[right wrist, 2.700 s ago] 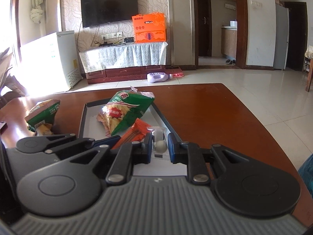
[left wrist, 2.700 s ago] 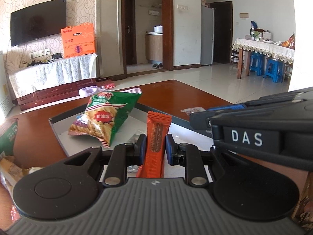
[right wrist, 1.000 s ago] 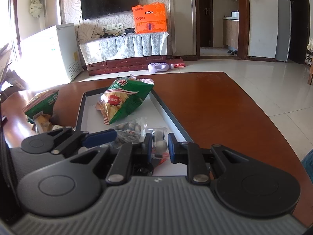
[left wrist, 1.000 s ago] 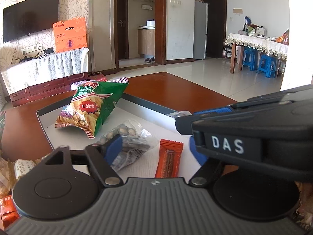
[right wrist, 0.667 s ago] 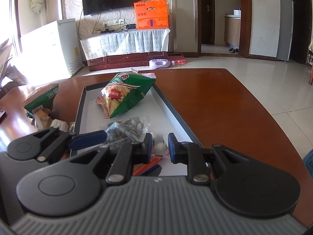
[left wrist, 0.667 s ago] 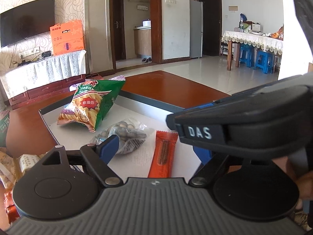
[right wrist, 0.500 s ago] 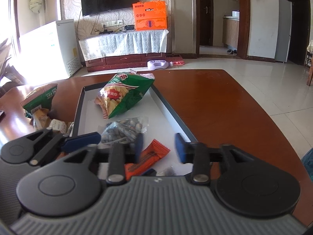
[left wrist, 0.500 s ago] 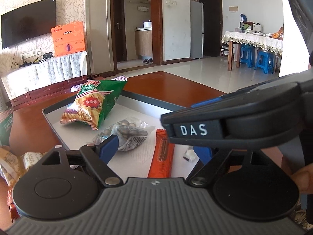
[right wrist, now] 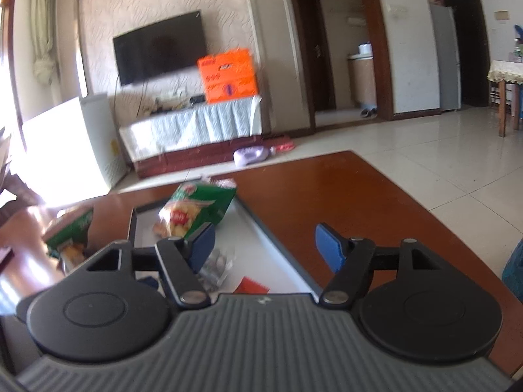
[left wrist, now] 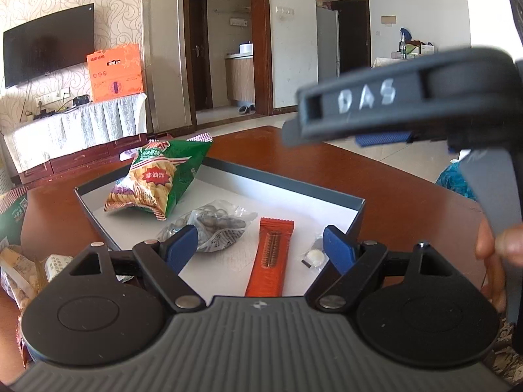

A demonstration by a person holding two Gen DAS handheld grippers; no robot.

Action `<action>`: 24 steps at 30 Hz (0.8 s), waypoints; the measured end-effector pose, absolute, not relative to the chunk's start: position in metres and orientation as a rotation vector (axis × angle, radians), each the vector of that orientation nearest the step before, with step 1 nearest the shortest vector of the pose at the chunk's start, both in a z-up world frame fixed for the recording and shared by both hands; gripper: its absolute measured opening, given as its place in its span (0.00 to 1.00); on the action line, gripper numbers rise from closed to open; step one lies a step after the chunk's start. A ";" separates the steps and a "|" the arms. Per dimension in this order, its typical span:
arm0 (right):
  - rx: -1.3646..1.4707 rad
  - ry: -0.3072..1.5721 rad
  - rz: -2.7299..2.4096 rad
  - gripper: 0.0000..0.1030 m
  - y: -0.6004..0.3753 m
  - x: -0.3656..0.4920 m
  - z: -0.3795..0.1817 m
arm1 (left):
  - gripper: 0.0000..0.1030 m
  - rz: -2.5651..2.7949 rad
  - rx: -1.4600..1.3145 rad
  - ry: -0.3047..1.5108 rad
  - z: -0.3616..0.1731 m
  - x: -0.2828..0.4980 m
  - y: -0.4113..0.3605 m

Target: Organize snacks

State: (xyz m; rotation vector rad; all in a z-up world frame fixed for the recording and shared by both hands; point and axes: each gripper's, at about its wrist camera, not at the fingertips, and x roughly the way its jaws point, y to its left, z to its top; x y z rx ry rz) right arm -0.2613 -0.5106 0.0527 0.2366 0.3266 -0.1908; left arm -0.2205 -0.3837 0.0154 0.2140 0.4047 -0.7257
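Note:
A grey-rimmed tray [left wrist: 284, 179] lies on the brown table. In it are a green chip bag [left wrist: 157, 176], a clear bag of small sweets [left wrist: 212, 225], an orange bar [left wrist: 271, 254] and a small clear packet with a white sweet [left wrist: 313, 254]. My left gripper [left wrist: 261, 248] stands open over the tray's near end, with nothing between its blue pads. My right gripper [right wrist: 264, 245] has its jaws opening, nothing between them, above the tray's [right wrist: 261, 225] right rim. The chip bag [right wrist: 193, 212] lies beyond it. The right gripper's body [left wrist: 392, 98] crosses the left wrist view at upper right.
More snack bags [left wrist: 13, 215] lie on the table left of the tray, also in the right wrist view as a green bag [right wrist: 68, 228]. A person's fingers [left wrist: 497, 248] show at the right edge. A blue bag [right wrist: 513, 268] sits off the table's right side.
My right gripper opened and let go of the small white-sweet packet, which now lies in the tray beside the orange bar. The right gripper then lifted and swung right. Earlier the left gripper released the orange bar.

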 end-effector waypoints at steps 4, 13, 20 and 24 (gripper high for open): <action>0.283 0.271 -0.251 0.75 -0.520 -0.271 0.055 | 0.85 -0.725 0.215 0.399 0.016 -0.223 -0.383; 0.329 0.317 -0.244 0.75 -0.518 -0.272 0.048 | 0.86 -0.708 0.241 0.363 0.019 -0.232 -0.375; 0.302 0.355 -0.191 0.75 -0.498 -0.271 0.047 | 0.87 -0.698 0.253 0.355 0.022 -0.238 -0.364; 0.280 0.369 -0.153 0.75 -0.486 -0.273 0.046 | 0.87 -0.685 0.257 0.341 0.024 -0.243 -0.353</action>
